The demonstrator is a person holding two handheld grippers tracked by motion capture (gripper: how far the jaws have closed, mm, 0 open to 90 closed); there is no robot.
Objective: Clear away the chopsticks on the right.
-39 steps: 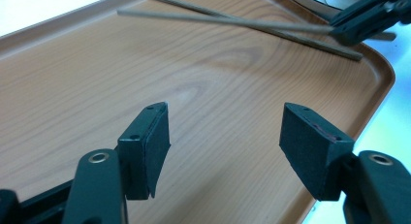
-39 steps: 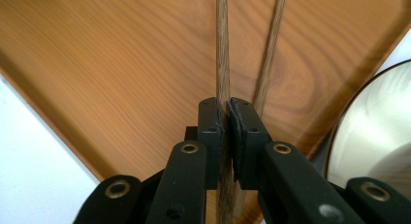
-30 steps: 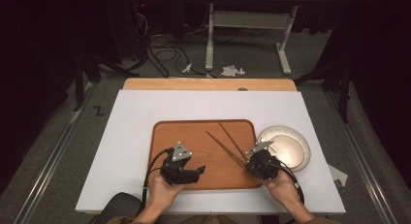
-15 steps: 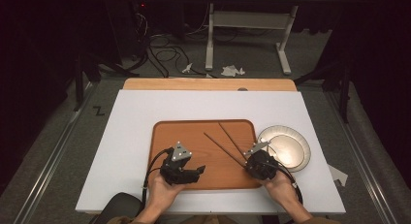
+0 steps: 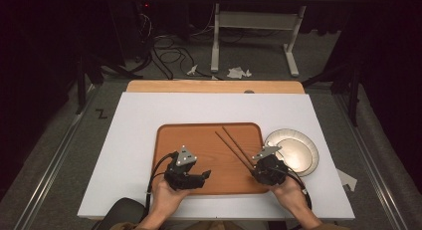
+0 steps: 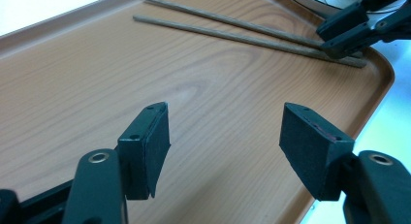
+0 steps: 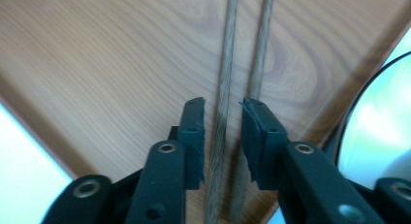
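So there's a wooden tray (image 5: 184,135) sitting mid-frame on the white surface (image 5: 134,120), with a pair of chopsticks (image 5: 234,149) lying on its right half and a shiny plate (image 5: 298,146) just beside the tray on the right. The chopsticks lie almost parallel, long axis running diagonally from the upper middle of the tray down toward its lower right corner, the near ends being the ones by the right gripper (image 5: 259,171). In the right gripper view that gripper (image 7: 222,136) is nearly closed, with one stick (image 7: 224,88) running between the jaws and the other (image 7: 260,54) passing just outside one of them; I can't tell if the pads are actually pinching it yet. The left gripper (image 6: 225,146) is wide open over bare tray at the lower left, holding nothing. My guess on handling: thin, stiff, light sticks, round and smooth enough to roll or slip, so grabbing both together near the lower ends seems safest, and one alone will probably pivot in the jaws.
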